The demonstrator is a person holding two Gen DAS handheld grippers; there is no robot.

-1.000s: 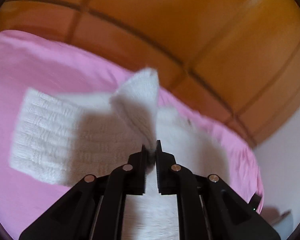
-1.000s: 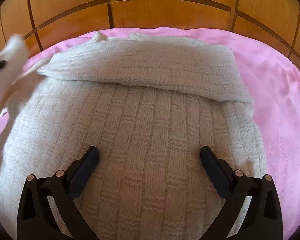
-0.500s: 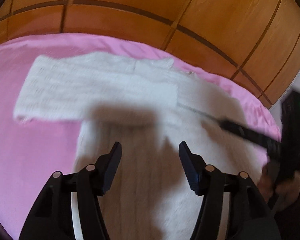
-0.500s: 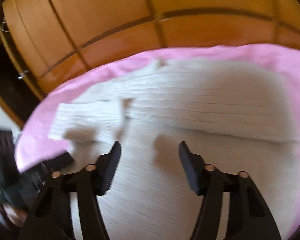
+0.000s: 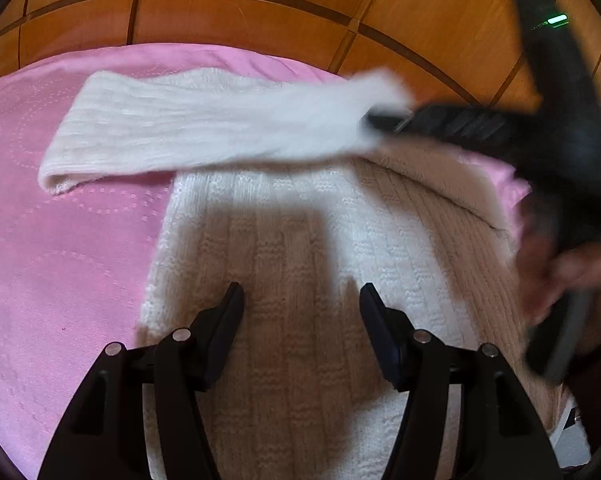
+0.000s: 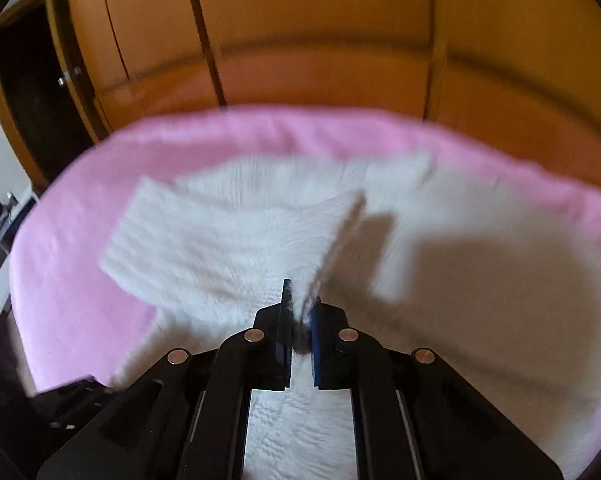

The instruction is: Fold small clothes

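Presently the left gripper is held wide apart and empty above the body of the white knitted sweater, which is spread on the pink bedcover toward its far edge. A sleeve is pinched between the closed jaws of the right gripper and lifted. The sleeve is best carried flat across the body, laid without twist, and released only once settled. Orange wooden panelling is seen behind the bed.

Sweater – seemingly cream, basket-knit; bedspread – pink.
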